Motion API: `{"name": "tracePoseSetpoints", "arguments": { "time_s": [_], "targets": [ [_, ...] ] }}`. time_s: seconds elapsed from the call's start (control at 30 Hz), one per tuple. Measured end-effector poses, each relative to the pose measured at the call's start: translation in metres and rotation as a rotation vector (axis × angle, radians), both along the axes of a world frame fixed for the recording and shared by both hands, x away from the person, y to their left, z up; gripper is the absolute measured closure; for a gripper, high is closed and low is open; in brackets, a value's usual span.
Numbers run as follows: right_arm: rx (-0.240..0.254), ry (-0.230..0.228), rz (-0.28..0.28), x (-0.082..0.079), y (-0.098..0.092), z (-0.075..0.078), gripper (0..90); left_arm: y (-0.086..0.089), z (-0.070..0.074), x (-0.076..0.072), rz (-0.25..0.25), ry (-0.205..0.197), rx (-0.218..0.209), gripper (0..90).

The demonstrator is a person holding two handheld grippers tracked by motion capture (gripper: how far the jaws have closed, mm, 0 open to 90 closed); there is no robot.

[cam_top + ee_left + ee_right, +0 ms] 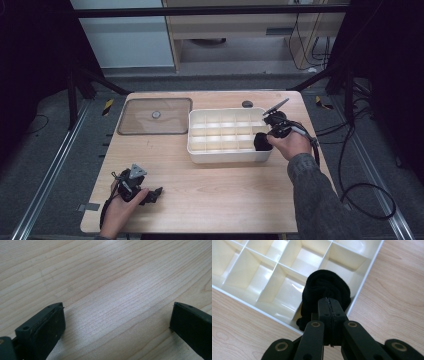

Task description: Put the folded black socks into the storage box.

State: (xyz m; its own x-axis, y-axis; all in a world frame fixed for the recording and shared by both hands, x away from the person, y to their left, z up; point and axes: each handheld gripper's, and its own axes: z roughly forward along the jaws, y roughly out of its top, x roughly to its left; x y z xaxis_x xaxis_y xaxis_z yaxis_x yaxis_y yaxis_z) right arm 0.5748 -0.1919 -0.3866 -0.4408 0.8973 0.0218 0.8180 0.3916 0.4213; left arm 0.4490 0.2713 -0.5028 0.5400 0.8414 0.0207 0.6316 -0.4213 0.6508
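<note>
A white divided tray [225, 157] stands in the middle of the wooden table. Over its near right corner compartment, my right gripper [266, 139] holds a rolled black sock [260, 142]. In the right gripper view the jaws are pressed together at their tips [329, 300], pinching the edge of the black sock [325, 288], which hangs across the tray's corner wall [262, 310]. My left gripper [155, 194] rests at the near left of the table. The left gripper view has its jaws wide apart [117, 315] over bare wood, nothing between them.
A clear lid [155, 116] with a round knob lies flat to the left of the tray. A small dark disc [247, 104] sits behind the tray. Cables trail off the table's right side. The tray's other compartments look empty.
</note>
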Motion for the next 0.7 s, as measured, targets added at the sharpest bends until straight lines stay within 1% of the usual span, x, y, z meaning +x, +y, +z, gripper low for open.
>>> {"name": "tracePoseSetpoints", "arguments": {
  "time_s": [0.03,0.07,0.13,0.17,0.23,0.3,0.33,0.4,0.47,0.5,0.53,0.6,0.63,0.7],
  "targets": [
    [0.000,0.000,0.000,0.000,0.000,0.000,89.9,0.000,0.000,0.000,0.000,0.000,0.000,0.0],
    [0.011,-0.008,-0.002,0.000,-0.003,0.001,89.9,0.000,0.000,0.000,-0.001,0.000,0.000,0.0],
    [0.013,-0.009,-0.007,0.000,-0.005,0.002,89.9,0.000,0.000,0.000,-0.001,0.000,0.000,0.0],
    [0.026,-0.015,-0.016,-0.001,-0.008,0.003,89.9,0.000,0.000,0.000,-0.002,-0.001,0.000,0.0],
    [0.031,-0.028,-0.011,-0.001,-0.011,0.004,89.9,0.000,0.000,0.000,-0.002,-0.002,0.000,0.0],
    [0.034,-0.027,-0.016,-0.001,-0.012,0.004,89.9,0.000,0.000,0.000,-0.001,-0.002,-0.001,0.0],
    [0.031,-0.034,-0.014,-0.002,-0.015,0.003,89.9,0.000,0.000,0.000,0.000,-0.002,-0.003,0.0],
    [0.045,-0.027,-0.030,-0.002,-0.017,0.003,89.9,0.000,0.000,0.000,0.000,-0.001,-0.004,0.0],
    [0.043,-0.028,-0.032,-0.002,-0.018,0.003,89.8,0.000,0.000,0.000,0.001,-0.001,-0.005,0.0],
    [0.047,-0.037,-0.026,-0.002,-0.020,0.002,89.7,0.000,0.000,0.000,0.001,-0.001,-0.004,0.0],
    [0.056,-0.038,-0.031,-0.003,-0.022,0.002,89.7,0.000,0.000,0.000,0.001,-0.001,-0.005,0.0],
    [0.057,-0.038,-0.033,-0.003,-0.023,0.002,89.8,0.000,0.000,0.000,0.001,-0.002,-0.005,0.0],
    [0.063,-0.044,-0.043,-0.004,-0.025,0.003,89.7,0.000,0.000,0.000,0.002,-0.003,-0.005,0.0],
    [0.067,-0.051,-0.043,-0.004,-0.027,0.003,89.7,0.000,0.000,0.000,0.001,-0.003,-0.005,0.0]
  ]
}}
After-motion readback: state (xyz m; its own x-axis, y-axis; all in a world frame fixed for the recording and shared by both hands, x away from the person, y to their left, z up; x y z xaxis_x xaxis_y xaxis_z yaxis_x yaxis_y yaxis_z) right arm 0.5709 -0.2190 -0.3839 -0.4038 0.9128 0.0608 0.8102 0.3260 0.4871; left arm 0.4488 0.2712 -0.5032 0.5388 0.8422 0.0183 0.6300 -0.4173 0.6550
